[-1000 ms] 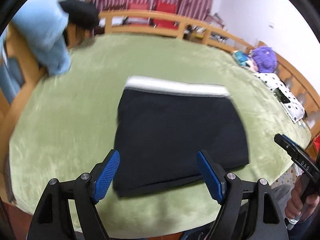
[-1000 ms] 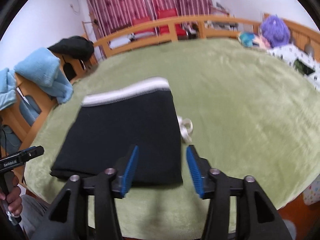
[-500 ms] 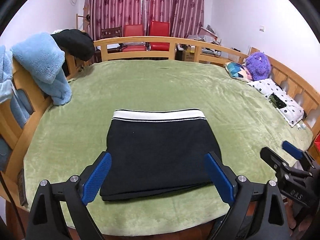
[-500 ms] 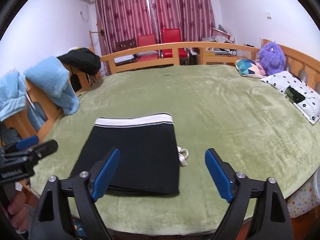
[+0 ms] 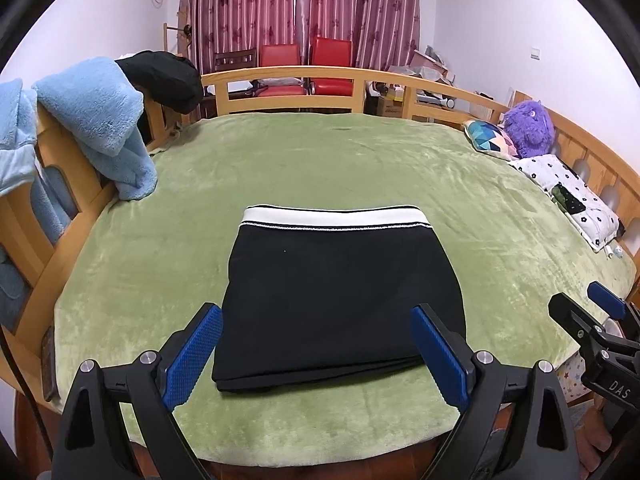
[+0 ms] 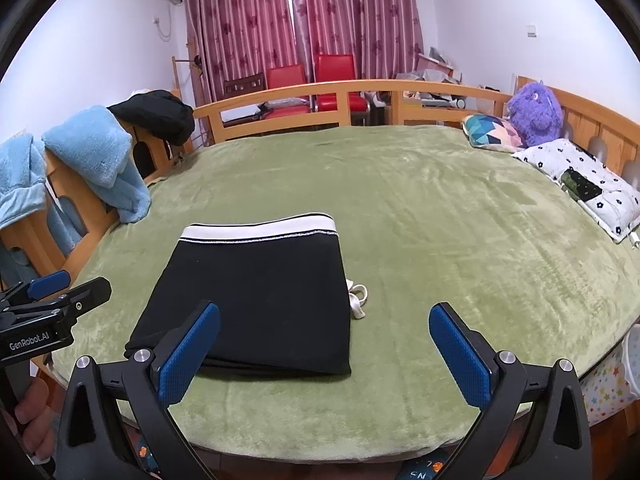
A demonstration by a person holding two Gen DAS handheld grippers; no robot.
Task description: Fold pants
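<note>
The folded black pants (image 5: 340,296) near the bed's (image 5: 400,168) front edge look soft and light, best pinched at the stacked near hem, while the left gripper (image 5: 316,354) and right gripper (image 6: 324,354) both gape wide with nothing between their jaws, the right having just been opening.

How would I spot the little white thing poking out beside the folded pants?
Find the green blanket covering the bed; near its front edge lie folded black pants. At their right edge a small white drawstring loop sticks out, the only white bit besides the waistband.
</note>
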